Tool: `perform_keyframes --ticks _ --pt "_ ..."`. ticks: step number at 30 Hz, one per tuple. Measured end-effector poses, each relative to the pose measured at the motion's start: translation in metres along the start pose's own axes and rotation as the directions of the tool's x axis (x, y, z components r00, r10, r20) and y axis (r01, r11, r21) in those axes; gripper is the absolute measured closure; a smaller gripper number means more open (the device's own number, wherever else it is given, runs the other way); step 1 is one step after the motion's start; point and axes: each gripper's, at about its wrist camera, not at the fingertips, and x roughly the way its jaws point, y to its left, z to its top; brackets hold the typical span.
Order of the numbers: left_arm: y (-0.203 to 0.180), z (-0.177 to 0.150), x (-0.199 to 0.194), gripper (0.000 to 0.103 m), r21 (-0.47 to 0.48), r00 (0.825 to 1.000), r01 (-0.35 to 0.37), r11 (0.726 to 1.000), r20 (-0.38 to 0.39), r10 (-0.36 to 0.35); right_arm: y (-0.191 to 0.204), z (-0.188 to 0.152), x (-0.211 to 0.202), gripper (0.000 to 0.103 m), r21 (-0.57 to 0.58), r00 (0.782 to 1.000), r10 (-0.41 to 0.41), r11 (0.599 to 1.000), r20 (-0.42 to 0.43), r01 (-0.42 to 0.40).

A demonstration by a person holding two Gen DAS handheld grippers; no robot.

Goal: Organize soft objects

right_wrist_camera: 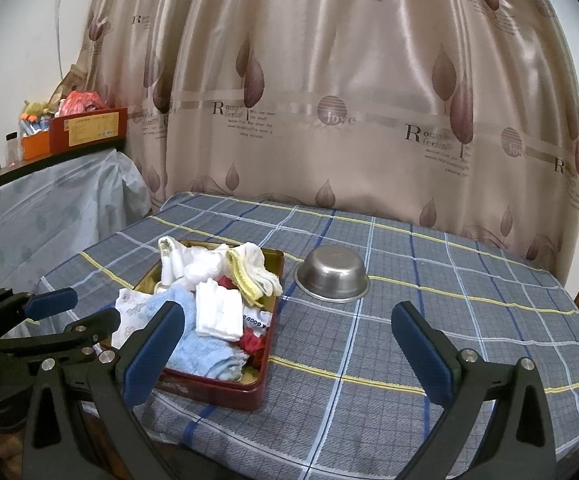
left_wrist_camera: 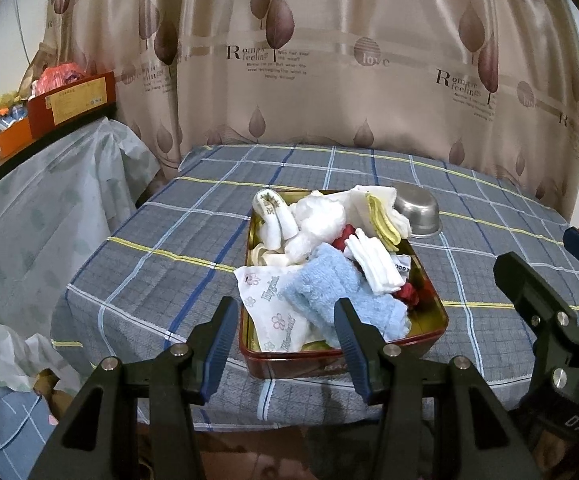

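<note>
A red tin box (left_wrist_camera: 329, 364) (right_wrist_camera: 225, 390) sits on the plaid table, heaped with soft things: a light blue towel (left_wrist_camera: 341, 292) (right_wrist_camera: 205, 352), a white printed cloth (left_wrist_camera: 273, 312), folded white cloths (left_wrist_camera: 373, 264) (right_wrist_camera: 217, 312), a yellow-edged cloth (left_wrist_camera: 381, 220) (right_wrist_camera: 245, 276), white bags and a red fabric (left_wrist_camera: 409, 292). My left gripper (left_wrist_camera: 285, 344) is open and empty, just before the box's near edge. My right gripper (right_wrist_camera: 285, 356) is open and empty, over the table right of the box; it also shows at the right edge of the left wrist view (left_wrist_camera: 545, 268).
A steel bowl (left_wrist_camera: 417, 210) (right_wrist_camera: 333, 274) stands on the plaid tablecloth (right_wrist_camera: 429, 320) right of the box. A curtain hangs behind the table. At the left, a covered shelf carries a red carton (left_wrist_camera: 71, 100) and clutter.
</note>
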Motion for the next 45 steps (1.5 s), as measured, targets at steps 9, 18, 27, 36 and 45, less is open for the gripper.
perform_keyframes --ticks 9,18,27,36,45 --pt "-0.0005 0.0007 0.0005 0.052 0.000 1.000 -0.002 1.000 -0.001 0.002 0.0008 0.0001 0.0001 0.000 0.001 1.000 -0.001 1.000 0.001 0.001" --pt "-0.0016 -0.0005 0.0005 0.052 0.007 1.000 -0.002 1.000 -0.004 0.002 0.0016 -0.0001 0.0007 0.000 -0.002 1.000 0.002 1.000 0.000 -0.002" --pt "-0.0023 -0.0005 -0.0004 0.052 0.011 1.000 -0.001 1.000 -0.006 0.001 0.0026 -0.0008 0.0001 0.000 -0.004 1.000 0.001 1.000 -0.002 -0.001" --pt "-0.0024 -0.0004 -0.0004 0.052 0.008 1.000 0.000 1.000 -0.008 0.000 0.0027 -0.0005 0.0003 0.000 -0.003 1.000 0.004 1.000 -0.002 -0.004" --pt "-0.0023 -0.0010 0.0002 0.052 0.001 1.000 0.007 1.000 -0.015 -0.007 0.0034 -0.0005 0.0004 0.000 -0.005 1.000 0.004 1.000 -0.001 -0.004"
